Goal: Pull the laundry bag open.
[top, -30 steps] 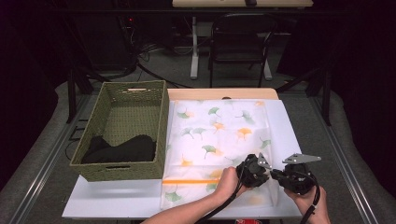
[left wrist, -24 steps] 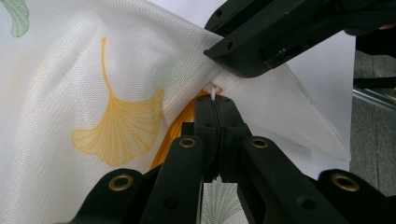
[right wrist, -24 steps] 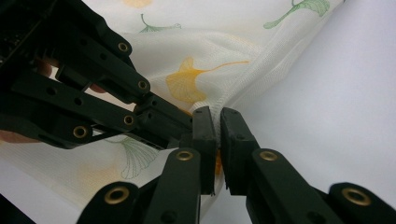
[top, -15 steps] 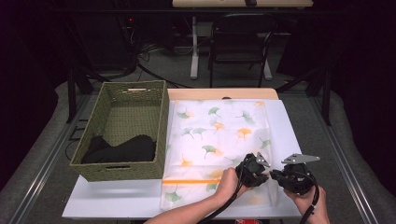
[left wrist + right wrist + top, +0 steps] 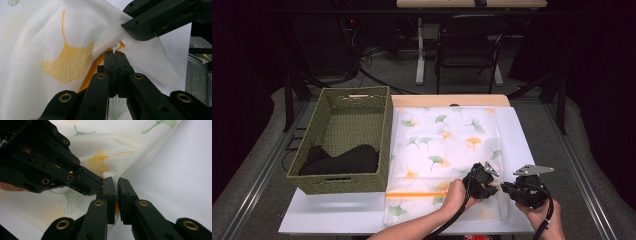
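Your white table (image 5: 337, 220) stands in a dark room, chair (image 5: 469, 45) behind. The basket (image 5: 347, 140) sits left. Both claws, left (image 5: 488, 181) and right (image 5: 507, 189), pinch the mesh bag (image 5: 442, 145) at its near right corner.

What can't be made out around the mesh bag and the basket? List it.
- High view: the white leaf-printed mesh bag's near right corner, covered by the left tool and right tool.
- High view: what the black fabric in the green woven basket is; too dark.
- Left gripper view: the small white zipper pull, too small; the right tool's jaw overlaps it.
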Demonstrator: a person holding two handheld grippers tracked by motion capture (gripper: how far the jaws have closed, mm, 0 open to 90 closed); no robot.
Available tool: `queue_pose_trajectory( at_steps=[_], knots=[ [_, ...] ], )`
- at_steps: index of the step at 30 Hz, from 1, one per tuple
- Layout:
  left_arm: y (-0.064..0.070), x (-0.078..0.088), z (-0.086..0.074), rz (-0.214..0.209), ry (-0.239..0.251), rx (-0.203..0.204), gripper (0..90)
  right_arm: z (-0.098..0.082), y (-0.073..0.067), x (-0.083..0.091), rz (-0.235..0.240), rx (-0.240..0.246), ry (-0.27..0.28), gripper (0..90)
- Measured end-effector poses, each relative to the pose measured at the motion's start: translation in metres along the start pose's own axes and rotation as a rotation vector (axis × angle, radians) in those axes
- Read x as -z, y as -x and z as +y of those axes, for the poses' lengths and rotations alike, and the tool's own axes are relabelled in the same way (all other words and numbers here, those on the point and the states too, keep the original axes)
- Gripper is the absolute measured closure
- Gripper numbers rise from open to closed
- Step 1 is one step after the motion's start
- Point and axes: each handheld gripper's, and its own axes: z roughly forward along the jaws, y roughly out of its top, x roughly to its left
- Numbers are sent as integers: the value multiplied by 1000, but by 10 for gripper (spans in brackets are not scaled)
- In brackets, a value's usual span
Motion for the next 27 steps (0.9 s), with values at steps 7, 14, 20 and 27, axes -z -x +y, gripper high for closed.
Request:
queue_pose_trajectory(
  at_steps=[7, 14, 20, 27],
  knots=[
    [-2, 0, -1, 9, -11, 8, 900, 0, 0, 0, -4, 2, 0, 857],
    [-5, 0, -2, 12, -19, 16, 900, 0, 0, 1, -6, -1, 0, 857],
    [-7, 1, -1, 21, -47, 10, 900, 0, 1, 1, -7, -1, 1, 857],
    [-8, 2, -2, 21, -56, 18, 900, 0, 1, 2, -5, -3, 3, 857]
  ],
)
